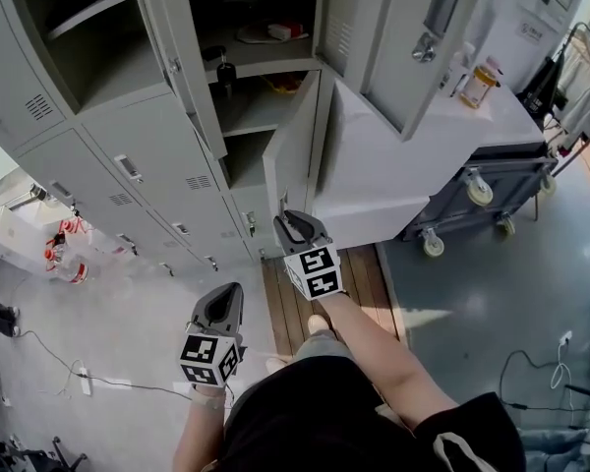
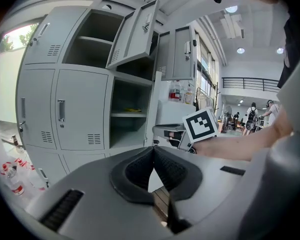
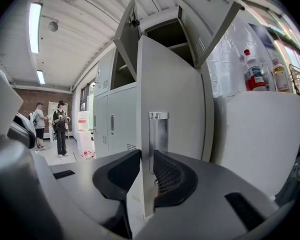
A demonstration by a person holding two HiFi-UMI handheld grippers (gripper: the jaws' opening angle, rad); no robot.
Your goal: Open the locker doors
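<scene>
The grey locker bank (image 1: 147, 155) fills the upper left of the head view, with two upper doors (image 1: 192, 57) (image 1: 413, 37) swung open. A lower door (image 1: 293, 155) stands swung out. My right gripper (image 1: 291, 221) is shut on that door's free edge; in the right gripper view the door (image 3: 165, 99) and its metal latch plate (image 3: 159, 134) run between the pads of my right gripper (image 3: 146, 159). My left gripper (image 1: 224, 295) hangs lower and to the left, away from the lockers. In its own view my left gripper (image 2: 153, 151) is shut with nothing in it.
A white-covered block (image 1: 403, 165) stands right of the open door, with a wheeled cart (image 1: 492, 180) and a bottle (image 1: 477, 85) behind it. Wooden slats (image 1: 359, 283) lie underfoot. Bottles (image 1: 64, 254) and cables lie on the floor at left. People (image 3: 60, 126) stand far off.
</scene>
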